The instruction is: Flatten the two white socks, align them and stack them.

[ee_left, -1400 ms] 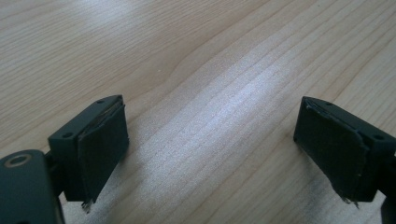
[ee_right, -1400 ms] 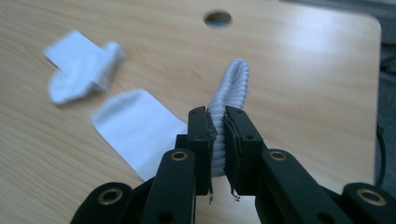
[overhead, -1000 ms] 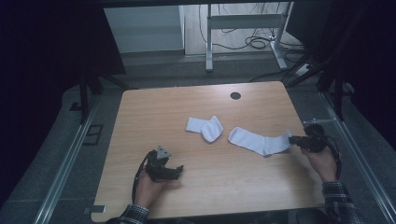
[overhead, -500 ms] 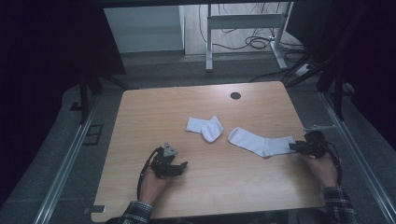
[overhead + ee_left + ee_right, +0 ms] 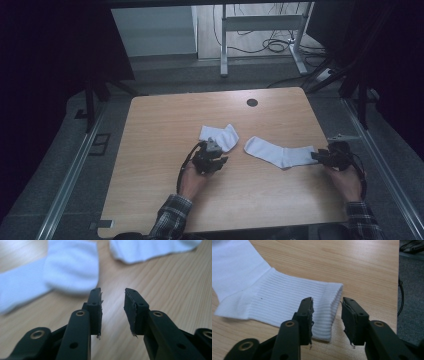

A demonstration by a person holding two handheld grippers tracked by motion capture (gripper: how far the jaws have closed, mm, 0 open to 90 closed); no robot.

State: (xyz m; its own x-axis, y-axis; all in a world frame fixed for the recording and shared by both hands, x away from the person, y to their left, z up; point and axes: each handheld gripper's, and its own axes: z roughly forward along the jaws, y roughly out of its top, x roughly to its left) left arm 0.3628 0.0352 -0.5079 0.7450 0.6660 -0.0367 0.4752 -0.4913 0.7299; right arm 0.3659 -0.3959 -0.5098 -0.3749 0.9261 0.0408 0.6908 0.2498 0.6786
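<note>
Two white socks lie on the wooden table (image 5: 160, 125). One is folded over (image 5: 220, 136) near the middle; the other lies stretched out (image 5: 280, 152) to its right. My left gripper (image 5: 216, 161) is open just short of the folded sock (image 5: 70, 272), nothing between its jaws. My right gripper (image 5: 316, 156) is open at the ribbed cuff (image 5: 322, 307) of the stretched sock, the cuff's edge lying between and just ahead of the jaws.
A round cable hole (image 5: 252, 102) sits near the table's far edge. Metal rails (image 5: 70, 175) run along both sides of the table. A desk frame (image 5: 260, 30) and cables (image 5: 280, 45) stand on the floor beyond.
My left gripper has moved forward and right, up to the folded sock. The right gripper has stayed at the stretched sock's cuff, shifting only slightly.
</note>
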